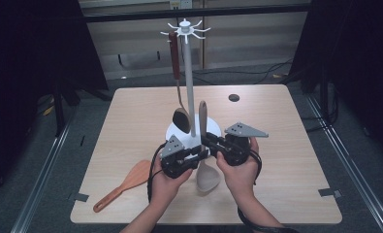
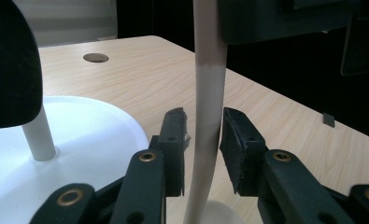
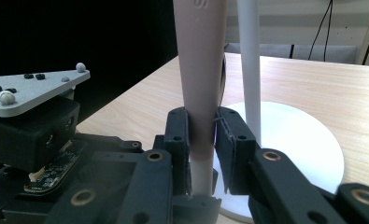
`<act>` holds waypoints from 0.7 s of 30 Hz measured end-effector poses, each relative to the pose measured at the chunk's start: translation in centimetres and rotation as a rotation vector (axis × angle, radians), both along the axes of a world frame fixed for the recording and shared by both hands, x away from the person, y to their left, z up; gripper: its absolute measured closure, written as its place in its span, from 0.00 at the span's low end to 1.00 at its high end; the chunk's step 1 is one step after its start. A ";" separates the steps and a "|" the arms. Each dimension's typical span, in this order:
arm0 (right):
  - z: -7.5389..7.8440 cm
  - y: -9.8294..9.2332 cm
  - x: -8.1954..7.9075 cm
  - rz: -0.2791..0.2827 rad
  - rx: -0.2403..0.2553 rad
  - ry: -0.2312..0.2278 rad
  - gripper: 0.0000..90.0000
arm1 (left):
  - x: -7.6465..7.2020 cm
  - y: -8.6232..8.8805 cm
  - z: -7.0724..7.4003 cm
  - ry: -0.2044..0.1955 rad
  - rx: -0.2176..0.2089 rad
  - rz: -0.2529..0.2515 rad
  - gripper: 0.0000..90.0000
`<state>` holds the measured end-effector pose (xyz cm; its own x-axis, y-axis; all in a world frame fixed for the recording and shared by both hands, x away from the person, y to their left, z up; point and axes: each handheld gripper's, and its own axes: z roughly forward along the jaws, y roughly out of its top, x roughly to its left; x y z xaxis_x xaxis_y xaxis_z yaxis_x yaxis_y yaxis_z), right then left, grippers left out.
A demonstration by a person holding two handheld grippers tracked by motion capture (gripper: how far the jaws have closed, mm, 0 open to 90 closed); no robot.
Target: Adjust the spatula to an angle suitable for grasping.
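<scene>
Two grippers are set on one beige ladle (image 1: 206, 167) near the table's (image 1: 286, 160) front edge: the right gripper (image 3: 202, 135) clamps its handle, while the left gripper (image 2: 203, 140) stands narrow around it, pads just apart.

Two tools on the counter (image 1: 131, 116), left tool (image 1: 195, 156) and right tool (image 1: 209, 141), meeting at one beige ladle (image 1: 206, 172). One white rack (image 1: 190, 77) just behind them, one dark spoon (image 1: 178, 82) hanging there. One orange spatula (image 1: 126, 183) lies left of the left tool.

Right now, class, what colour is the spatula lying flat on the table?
Orange-brown; the spatula shows best in the high view.
</scene>
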<state>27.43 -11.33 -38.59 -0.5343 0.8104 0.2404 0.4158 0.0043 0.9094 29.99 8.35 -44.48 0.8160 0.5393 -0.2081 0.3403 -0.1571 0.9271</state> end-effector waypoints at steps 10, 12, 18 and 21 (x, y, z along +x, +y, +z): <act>0.3 0.1 -0.1 0.004 -0.006 -0.009 0.84 | 0.1 0.5 0.3 -0.002 0.000 0.002 0.83; 0.3 0.2 -0.1 0.003 -0.006 -0.010 0.84 | 0.0 0.5 0.3 0.001 -0.001 0.005 0.84; 0.4 0.4 -0.2 0.005 -0.014 -0.013 0.84 | 0.0 0.6 0.4 0.002 -0.002 0.002 0.86; 0.4 0.4 -0.2 0.002 -0.011 -0.012 0.84 | 0.1 0.6 0.4 0.003 0.001 -0.010 0.87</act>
<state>27.23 -10.91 -38.21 -0.5386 0.8119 0.2254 0.4051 0.0150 0.9141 30.05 8.97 -44.07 0.8206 0.5317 -0.2096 0.3411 -0.1613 0.9261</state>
